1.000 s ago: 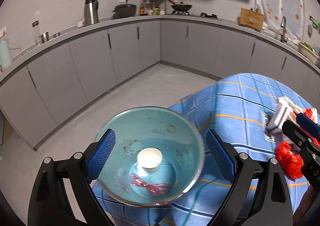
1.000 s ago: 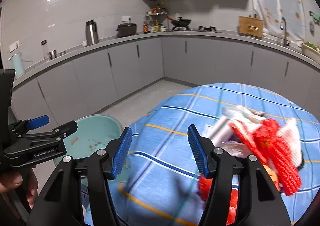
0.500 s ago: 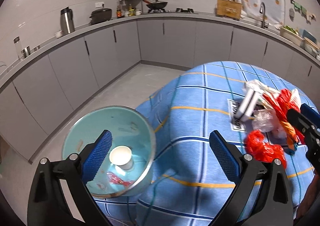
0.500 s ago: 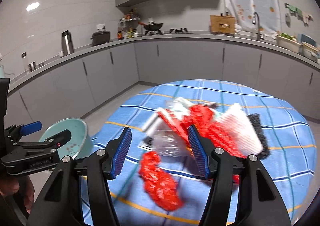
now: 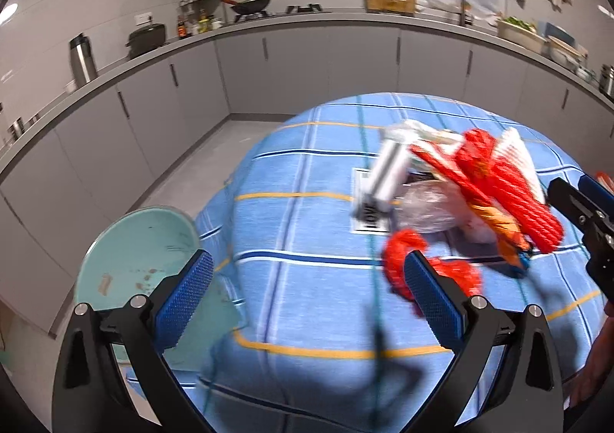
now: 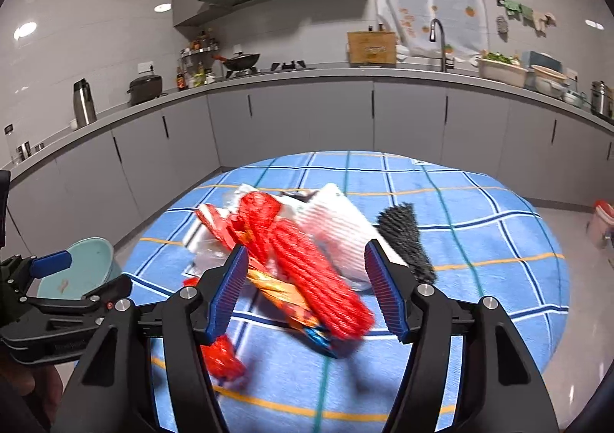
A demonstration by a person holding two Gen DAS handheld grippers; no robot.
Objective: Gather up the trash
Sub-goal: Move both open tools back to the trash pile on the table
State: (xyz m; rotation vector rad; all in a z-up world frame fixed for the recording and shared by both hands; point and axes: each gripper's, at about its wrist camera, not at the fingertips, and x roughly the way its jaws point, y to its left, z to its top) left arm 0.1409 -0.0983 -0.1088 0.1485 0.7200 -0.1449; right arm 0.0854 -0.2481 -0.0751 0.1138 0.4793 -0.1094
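Observation:
A heap of trash lies on the blue checked tablecloth (image 5: 307,279): a long red mesh net (image 6: 311,268), a white foam sleeve (image 6: 337,226), a black foam net (image 6: 403,237), a silver wrapper (image 5: 387,176), a clear plastic bag (image 5: 426,203) and a small crumpled red net (image 5: 399,264). My left gripper (image 5: 307,298) is open and empty, just short of the small red net. My right gripper (image 6: 307,291) is open and empty, its jaws either side of the long red net. A teal bin (image 5: 134,252) stands on the floor at the table's left edge.
Grey kitchen cabinets and a counter (image 6: 307,76) with pots, a kettle and a sink run along the far walls. A small pink bin (image 6: 602,222) stands on the floor at the right. The right gripper shows at the right edge of the left wrist view (image 5: 587,210).
Both grippers swung right, away from the teal bin and over the table toward the trash heap. The bin has slid to the left in both views. Both stay open.

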